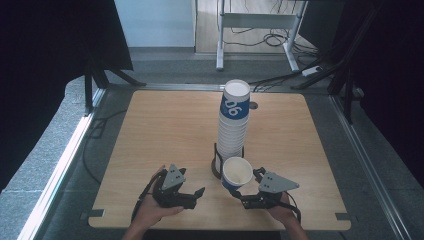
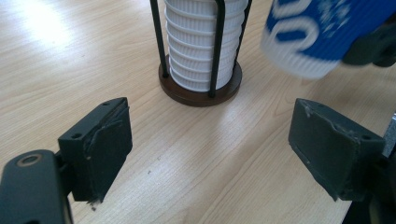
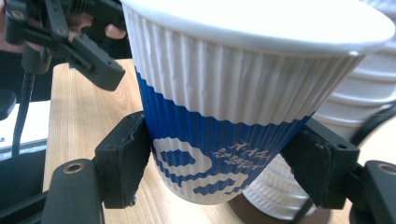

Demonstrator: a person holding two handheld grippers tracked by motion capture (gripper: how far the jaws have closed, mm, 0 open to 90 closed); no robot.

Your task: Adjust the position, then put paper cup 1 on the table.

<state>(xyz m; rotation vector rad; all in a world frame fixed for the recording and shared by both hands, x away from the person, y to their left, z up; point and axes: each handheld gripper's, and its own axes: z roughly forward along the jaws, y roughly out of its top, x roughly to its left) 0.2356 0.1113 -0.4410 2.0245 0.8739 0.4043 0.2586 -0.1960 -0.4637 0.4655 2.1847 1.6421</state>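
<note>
A ribbed paper cup (image 1: 236, 173) (image 3: 224, 107) (image 2: 306, 32), white above and blue below, hangs just off the wooden table (image 1: 170, 125), mouth up and tilted. My right gripper (image 1: 237, 193) (image 3: 224, 168) is shut on its blue lower part, one pad on each side. Behind it a tall stack of the same cups (image 1: 233, 125) (image 2: 198, 42) stands in a black wire holder on a round dark base (image 2: 201, 91). My left gripper (image 1: 196, 196) (image 2: 210, 154) hovers low over the table left of the holder, open, with bare wood between its pads.
A small dark hole (image 1: 253, 105) sits in the tabletop behind the stack. Black curtains hang at both sides, and a white desk frame (image 1: 260, 22) with cables stands on the floor beyond the table's far edge.
</note>
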